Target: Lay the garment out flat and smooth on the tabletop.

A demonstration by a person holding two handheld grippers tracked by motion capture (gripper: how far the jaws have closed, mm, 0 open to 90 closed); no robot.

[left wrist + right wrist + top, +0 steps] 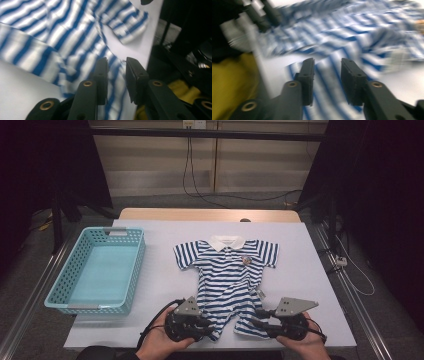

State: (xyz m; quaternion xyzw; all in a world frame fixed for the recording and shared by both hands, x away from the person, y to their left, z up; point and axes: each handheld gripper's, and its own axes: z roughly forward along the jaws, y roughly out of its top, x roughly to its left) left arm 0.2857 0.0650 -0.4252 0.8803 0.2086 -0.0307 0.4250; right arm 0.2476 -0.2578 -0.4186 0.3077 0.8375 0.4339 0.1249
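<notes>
A blue-and-white striped baby romper [227,280] with a white collar lies spread flat on the white sheet [310,285] that covers the counter, near the middle and a little to the right, its collar at the far end and its two short legs at the near edge. A small round badge [245,260] sits on its chest, and a pale label pokes out at its right side. The left hand-held gripper [209,326] rests at the tip of the romper's left leg, held by the person's left hand [159,342] at the near edge of the counter; in the left gripper view [116,80] its jaws stand a little apart with striped cloth lying beneath and between them, the pads not pressing on it. The right hand-held gripper [256,318] sits at the romper's right leg, carried by the right hand [306,346]; in the right gripper view [327,80], which is blurred, its jaws are likewise parted over the striped fabric and pinch nothing. A grey three-cornered plate tops each gripper. To the left of the romper, well apart from it, stands a light-blue perforated plastic basket [135,270] on the counter's left part. Beyond the far edge a strip of bare wooden tabletop [200,214] shows.
</notes>
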